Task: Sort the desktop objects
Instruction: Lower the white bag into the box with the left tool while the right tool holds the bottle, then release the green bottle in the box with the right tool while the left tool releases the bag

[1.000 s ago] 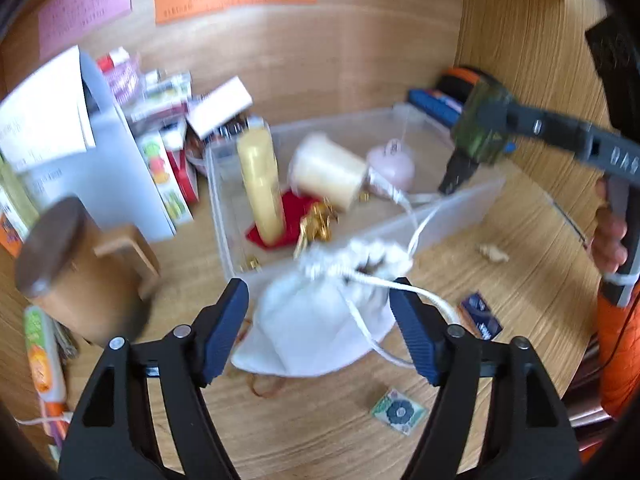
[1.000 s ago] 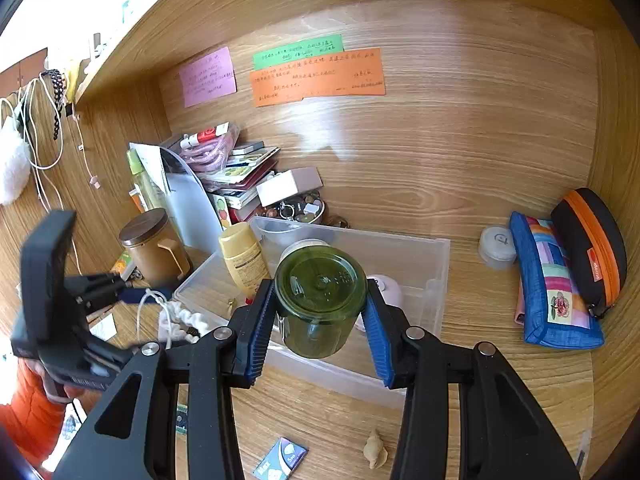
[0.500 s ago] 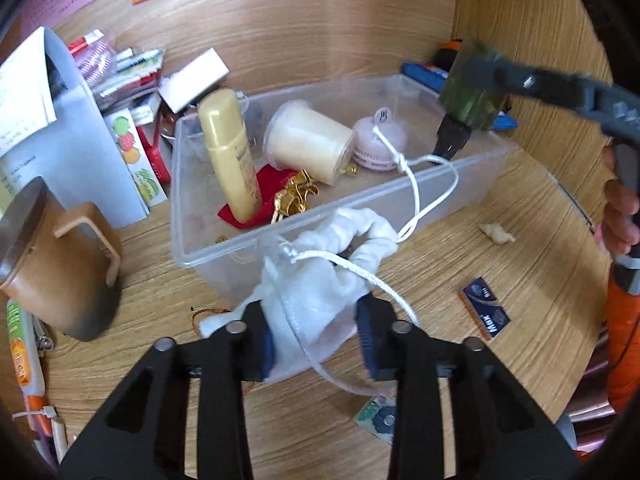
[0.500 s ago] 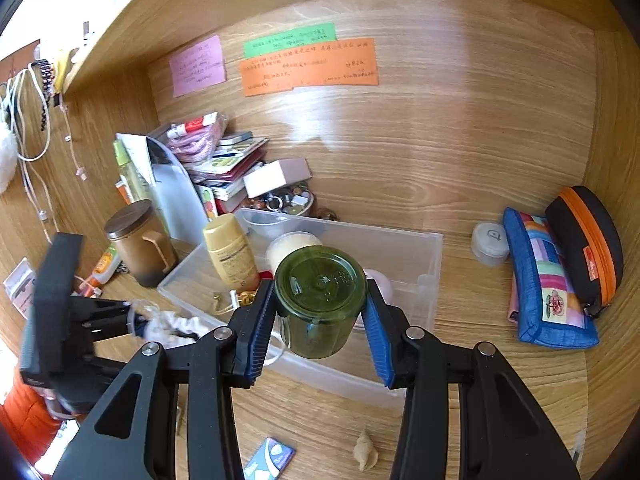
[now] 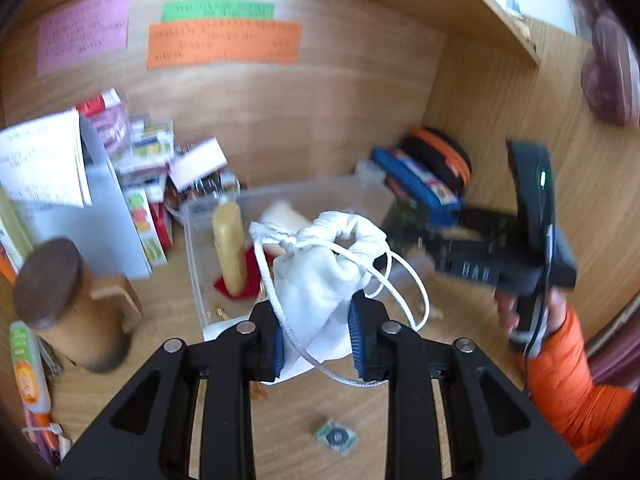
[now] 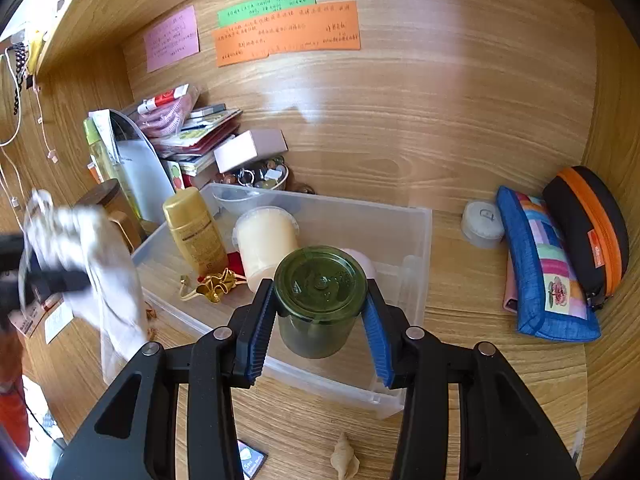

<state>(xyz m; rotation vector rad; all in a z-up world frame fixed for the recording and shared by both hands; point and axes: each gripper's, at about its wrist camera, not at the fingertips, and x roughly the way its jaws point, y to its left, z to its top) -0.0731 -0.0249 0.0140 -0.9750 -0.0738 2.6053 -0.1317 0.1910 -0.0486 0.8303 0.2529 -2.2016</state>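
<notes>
My left gripper [image 5: 316,340] is clamped on the white drawstring pouch [image 5: 320,272], centre of the left wrist frame, its cord loops hanging free to the right. The pouch is raised off the wooden desk [image 5: 288,420], in front of the clear plastic bin [image 6: 416,232].

My right gripper [image 6: 320,330] is clamped on the green jar [image 6: 320,296], lid toward the camera, lower centre of the right wrist frame, over the near right part of the bin.

In the bin: a yellow bottle [image 6: 196,232] standing at left, a cream tub [image 6: 266,240] just beside it, and gold trinkets [image 6: 212,284] in front.

At right, on the desk: a blue patchwork case [image 6: 544,272] touching a black-and-orange case [image 6: 588,228]. A small shell [image 6: 344,456] lies at bottom centre.
</notes>
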